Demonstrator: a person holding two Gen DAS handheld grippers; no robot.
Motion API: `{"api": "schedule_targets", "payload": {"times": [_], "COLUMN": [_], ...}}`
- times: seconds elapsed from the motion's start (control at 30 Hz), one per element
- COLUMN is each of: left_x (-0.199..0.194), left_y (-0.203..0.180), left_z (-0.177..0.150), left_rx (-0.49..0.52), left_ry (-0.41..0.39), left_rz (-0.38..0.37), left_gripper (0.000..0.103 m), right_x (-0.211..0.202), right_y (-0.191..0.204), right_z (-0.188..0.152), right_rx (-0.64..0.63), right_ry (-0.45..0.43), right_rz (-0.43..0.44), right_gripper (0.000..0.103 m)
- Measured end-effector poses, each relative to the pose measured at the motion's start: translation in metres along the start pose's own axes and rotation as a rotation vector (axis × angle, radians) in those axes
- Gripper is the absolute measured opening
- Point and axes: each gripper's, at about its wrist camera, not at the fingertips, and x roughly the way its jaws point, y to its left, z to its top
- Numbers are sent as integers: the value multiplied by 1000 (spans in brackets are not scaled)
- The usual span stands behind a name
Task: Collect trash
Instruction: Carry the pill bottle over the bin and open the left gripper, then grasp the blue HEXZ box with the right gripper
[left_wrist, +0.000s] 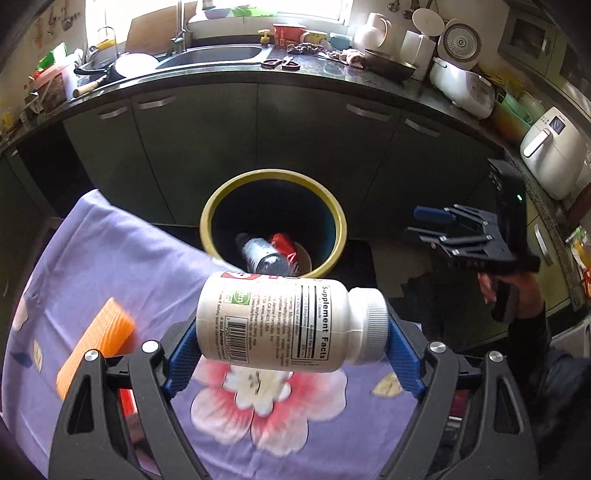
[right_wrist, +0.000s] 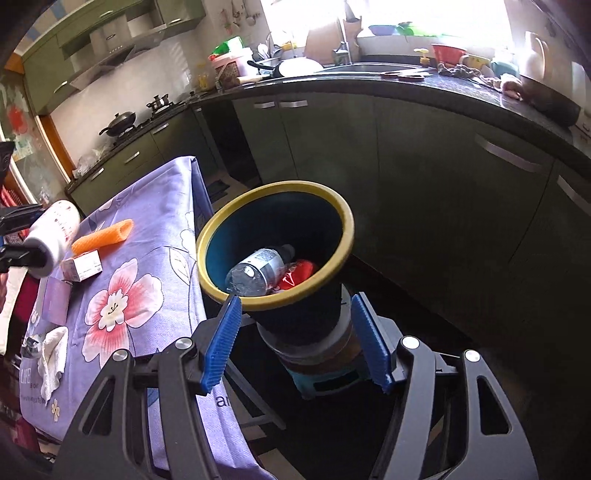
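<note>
Jaws of the left gripper (left_wrist: 291, 341) clamping a white supplement bottle (left_wrist: 280, 323) end to end, one blue pad on its base, the other on its ribbed cap, holding it sideways in the air above the floral purple cloth (left_wrist: 110, 258) covering the desk. Hovering just short of the yellow-rimmed trash bin (left_wrist: 273, 177), already containing a clear plastic bottle (left_wrist: 264, 254) and a red wrapper (left_wrist: 282, 242). Jaws of the right gripper (right_wrist: 297, 341) gaping wide, holding nothing, pointing down at the bin's dark outer wall, beside the desk edge. Lying on the cloth: an orange foam tube (right_wrist: 103, 236), a small white carton (right_wrist: 82, 268) just beside it, a purple card (right_wrist: 55, 304), a crumpled white cloth (right_wrist: 51, 354). Standing behind, a dark kitchen counter (right_wrist: 424, 88) crowded with dishes.
</note>
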Motion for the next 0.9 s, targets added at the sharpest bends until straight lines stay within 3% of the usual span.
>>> {"api": "schedule_targets", "payload": {"times": [0.23, 0.4, 0.63, 0.77, 0.9], "left_x": [101, 128, 55, -10, -78], "left_y": [6, 17, 20, 18, 21], "left_z": [73, 95, 72, 28, -40], "left_rx": [-14, -74, -129, -186, -289], "left_ry": [54, 40, -91, -199, -297], "left_rz": [-1, 41, 27, 57, 120], "left_gripper": [81, 81, 87, 89, 91], "right_x": [-3, -5, 0, 6, 8], "right_y": [-37, -52, -45, -26, 8], "right_z": [-16, -22, -22, -18, -13], "right_rx": [100, 131, 131, 94, 14], "right_ry": [20, 35, 33, 34, 43], "right_rz": [-20, -26, 19, 70, 118], "right_gripper": [62, 63, 64, 64, 64]}}
